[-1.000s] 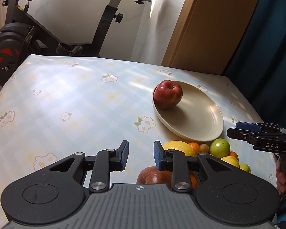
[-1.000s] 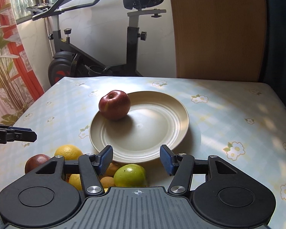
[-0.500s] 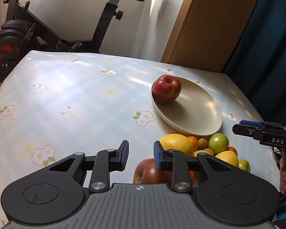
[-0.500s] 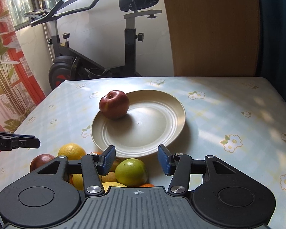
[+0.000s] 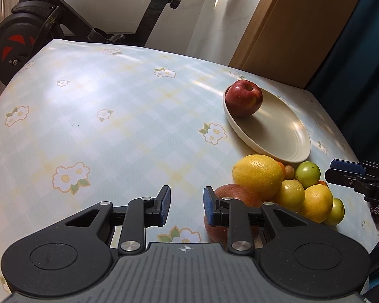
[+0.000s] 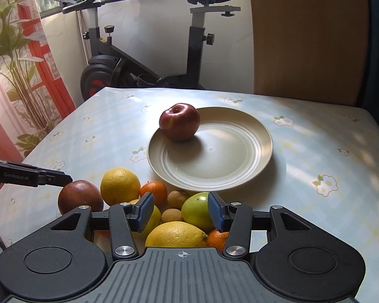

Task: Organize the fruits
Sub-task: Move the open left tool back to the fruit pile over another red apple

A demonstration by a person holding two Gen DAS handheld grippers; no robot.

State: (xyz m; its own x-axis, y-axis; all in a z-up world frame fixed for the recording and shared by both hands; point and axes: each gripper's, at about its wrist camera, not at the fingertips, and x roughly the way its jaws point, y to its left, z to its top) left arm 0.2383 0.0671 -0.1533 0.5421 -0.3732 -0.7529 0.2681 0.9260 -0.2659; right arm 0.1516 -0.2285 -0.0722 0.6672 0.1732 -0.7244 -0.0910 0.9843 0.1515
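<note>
A cream plate (image 6: 240,166) (image 5: 285,136) holds one red apple (image 6: 180,121) (image 5: 243,98) at its far left rim. In front of the plate lies a pile of fruit: a second red apple (image 6: 79,197) (image 5: 230,194), a large yellow orange (image 6: 120,186) (image 5: 259,176), a lemon (image 6: 176,234), a green fruit (image 6: 198,209) (image 5: 307,174), small oranges and nuts. My left gripper (image 5: 184,208) is open and empty, just left of the second apple. My right gripper (image 6: 180,212) is open and empty, above the pile near the green fruit.
The table wears a pale checked cloth with flowers (image 5: 101,116). An exercise bike (image 6: 139,65) stands behind the far edge. A wooden panel (image 6: 305,35) and a dark curtain (image 5: 361,50) are at the back right. A window with plants (image 6: 10,58) is at the left.
Both grippers have drawn back and lowered toward the fruit pile, so more of the pile shows. The right jaws have narrowed a little; the left jaws look a little wider. No fruit has moved.
</note>
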